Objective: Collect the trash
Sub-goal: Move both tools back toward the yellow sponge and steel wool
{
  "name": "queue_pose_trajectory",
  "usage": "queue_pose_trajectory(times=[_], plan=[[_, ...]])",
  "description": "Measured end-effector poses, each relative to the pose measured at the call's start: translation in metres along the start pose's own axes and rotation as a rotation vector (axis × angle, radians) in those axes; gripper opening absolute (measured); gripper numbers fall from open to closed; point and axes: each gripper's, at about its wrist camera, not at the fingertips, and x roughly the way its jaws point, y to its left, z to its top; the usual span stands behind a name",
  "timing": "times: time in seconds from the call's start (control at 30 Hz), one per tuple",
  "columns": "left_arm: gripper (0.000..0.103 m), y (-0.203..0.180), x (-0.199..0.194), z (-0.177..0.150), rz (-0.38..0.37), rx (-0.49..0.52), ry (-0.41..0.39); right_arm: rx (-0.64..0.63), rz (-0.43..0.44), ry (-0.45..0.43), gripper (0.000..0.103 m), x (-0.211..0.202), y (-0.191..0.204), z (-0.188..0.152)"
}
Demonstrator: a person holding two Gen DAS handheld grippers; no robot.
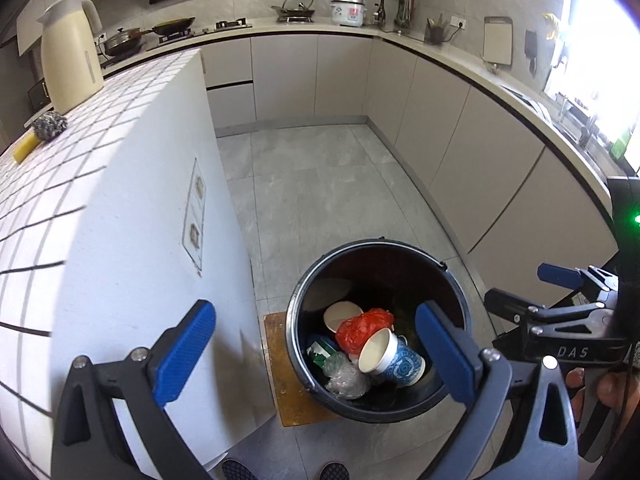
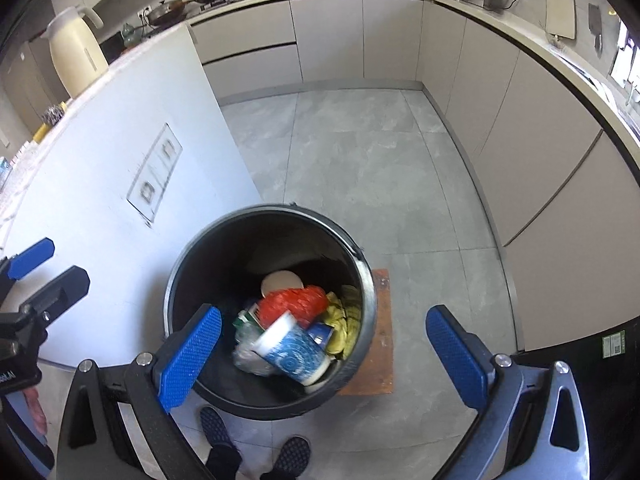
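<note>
cups (image 1: 394, 356) and bags (image 1: 362, 326) in bin (image 1: 304, 288); bin on mat (image 1: 280, 364), right of counter (image 1: 132, 200)

The blue-patterned cup (image 2: 294, 354) is showing blurred in the right wrist view, the black bin (image 1: 304, 344) is hiding its own bottom (under the rubbish), and the shoes (image 2: 294, 458) are running off the lower edge.

- The letters "DAS" stand in light print on the black body of the right gripper (image 1: 560, 280), as the left wrist view shows it.
- A green label (image 2: 614, 343) sits on a dark surface at the right edge of the right wrist view; its print is too small to read.
- The rice cooker (image 1: 347, 9) carries a red label, not readable.
</note>
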Motion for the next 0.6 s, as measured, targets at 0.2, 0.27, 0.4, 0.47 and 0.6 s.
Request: queue_pose_trajectory(times=[0.2,0.27,0.4,0.47,0.6], plan=[[0.101,0.014,-0.027,0.006,-0.015,-0.024,-0.045,0.026,0.022,-0.03,0.103,-0.02,0.017,0.008],[0.101,0.021,-0.036,0.007,-0.014,-0.02,-0.058,0.039,0.056,-0.042,0.103,-0.028,0.025,0.012],[0.101,0.048,-0.057,0.009,0.004,-0.024,-0.08,0.019,0.087,-0.128,0.103,-0.054,0.053,0.023],[0.101,0.067,-0.067,0.009,0.023,-0.05,-0.103,-0.004,0.117,-0.151,0.103,-0.063,0.074,0.032],[0.101,0.118,-0.084,0.008,0.069,-0.092,-0.126,-0.032,0.172,-0.177,0.103,-0.073,0.119,0.05]])
